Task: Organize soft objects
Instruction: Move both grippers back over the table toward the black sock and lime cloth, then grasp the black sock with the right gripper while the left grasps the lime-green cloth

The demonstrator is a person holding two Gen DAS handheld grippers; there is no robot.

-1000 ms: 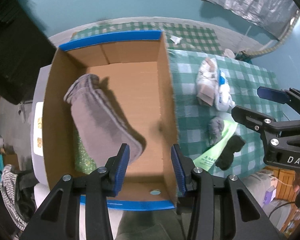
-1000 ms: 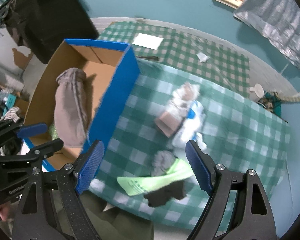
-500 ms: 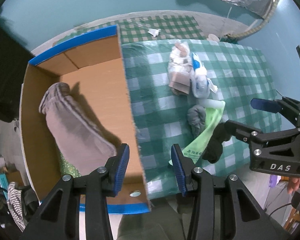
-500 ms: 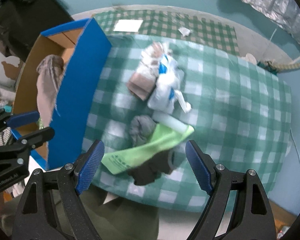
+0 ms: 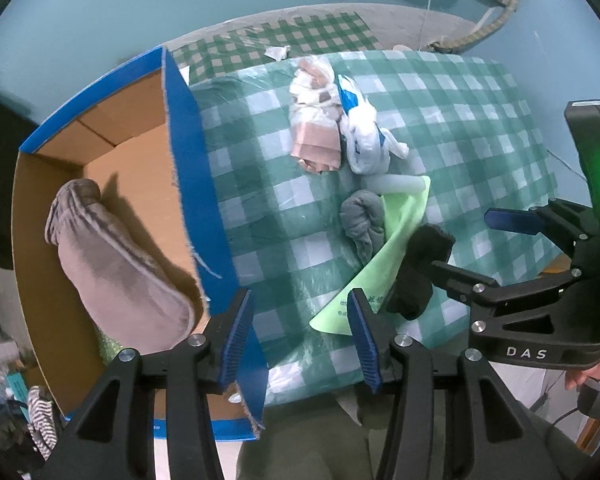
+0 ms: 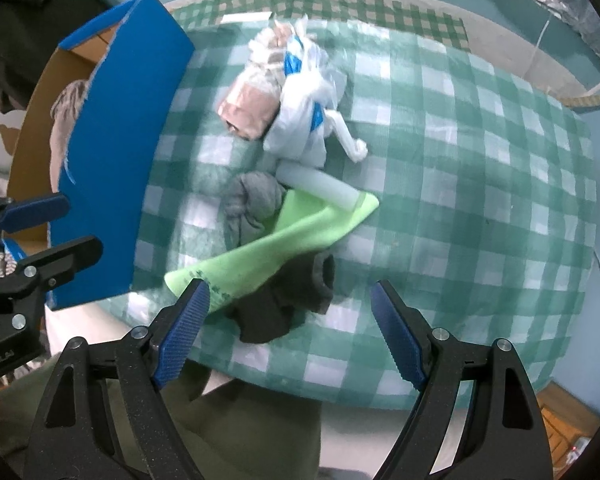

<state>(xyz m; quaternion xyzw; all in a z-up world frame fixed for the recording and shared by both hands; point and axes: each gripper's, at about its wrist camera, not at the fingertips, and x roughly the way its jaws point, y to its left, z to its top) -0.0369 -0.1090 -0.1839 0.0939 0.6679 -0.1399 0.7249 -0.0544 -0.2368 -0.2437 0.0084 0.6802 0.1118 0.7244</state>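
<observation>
Two handheld grippers hang over a table point(image 6: 480, 184) in green-and-white checked cloth, soft items clustered near its front edge.

A blue-sided cardboard box point(image 5: 196, 184) stands at the table's left edge; only the left wrist view looks into it, showing a folded grey-brown towel point(image 5: 116, 268) inside. Right of the pile the cloth lies bare to the far edge. On it: a white-and-blue plastic bag point(image 6: 304, 120) touching a pink-beige folded bundle point(image 6: 252, 108), a lime-green sock point(image 6: 276, 240) beside a grey balled sock point(image 6: 252, 200), and a dark crumpled sock point(image 6: 284, 300) at the front. The left gripper point(image 5: 300, 336), fingers opening with nothing between them, now sits past the box wall, having been over the box a second ago. The right gripper point(image 6: 288, 332), fingers spread and released, has closed in above the dark sock.
</observation>
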